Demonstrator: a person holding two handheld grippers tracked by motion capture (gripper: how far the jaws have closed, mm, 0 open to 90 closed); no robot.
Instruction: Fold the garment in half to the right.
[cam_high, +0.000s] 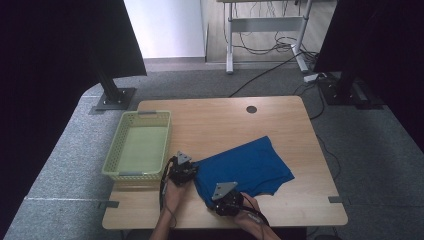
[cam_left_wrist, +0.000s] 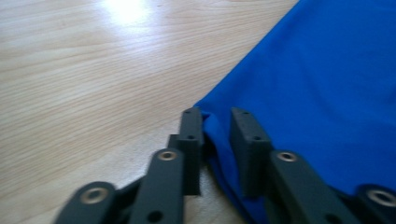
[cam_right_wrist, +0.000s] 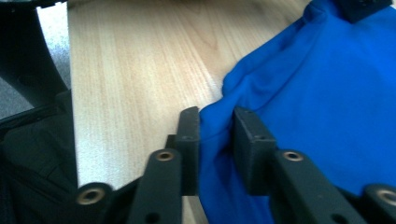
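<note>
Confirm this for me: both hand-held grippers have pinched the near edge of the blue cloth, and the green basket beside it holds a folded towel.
Not quite: the high view shows the green basket empty. The rest stands: left hand-held gripper and right hand-held gripper pinch the blue cloth.

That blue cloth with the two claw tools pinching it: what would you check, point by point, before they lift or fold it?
1. Left gripper has cloth between its jaws at the blue cloth corner: ok.
2. Right gripper has a bunched fold of the cloth's near edge between its jaws: ok.
3. How firmly either grip holds: cannot tell.
4. Cloth lies wholly on the table, nothing on top of it: ok.
5. Green basket stands apart from the cloth: ok.
6. Cloth smooth: not ok, creased near the right gripper.
</note>
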